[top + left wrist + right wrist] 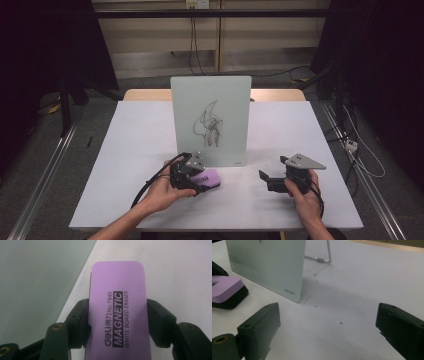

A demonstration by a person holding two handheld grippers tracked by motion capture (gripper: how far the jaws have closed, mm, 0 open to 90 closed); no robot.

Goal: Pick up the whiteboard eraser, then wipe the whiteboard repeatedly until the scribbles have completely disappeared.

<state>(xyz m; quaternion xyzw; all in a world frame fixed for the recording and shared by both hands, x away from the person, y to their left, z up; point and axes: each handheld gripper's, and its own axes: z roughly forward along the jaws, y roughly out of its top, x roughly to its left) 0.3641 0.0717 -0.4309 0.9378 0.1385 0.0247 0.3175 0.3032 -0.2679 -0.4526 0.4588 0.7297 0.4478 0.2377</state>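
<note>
Two grippers sit low over the white table (135,150), and we describe each from its own fingers. We see the left gripper (199,181) clamped on a purple eraser (209,178): in the left gripper view the two black fingers (81,320) press against the long sides of the eraser (117,315), one on each side, and its rounded end projects forward beyond the fingertips. We read "MAGNETIC WHITE BOARD ERASER" printed along its top face. A dark base lies under the purple top, as the right gripper view shows (227,291). To the left of these fingers and just beside the eraser stands a frosted glass board (210,120), upright and slightly leaned back on a thin metal stand (322,257), with a black scribble (209,125) on its face. In the high view the eraser lies on the table close to the lower left part of the board; we cannot tell whether it touches the board. We find the right gripper (270,178) with its fingers (259,327) spread wide and nothing between them; bare table lies in the gap. Ahead and to the left of these fingers stands the lower corner of the board (269,267), and farther left the eraser. The person's left hand (162,192) and right hand (302,197) hold the grippers from the near edge.
</note>
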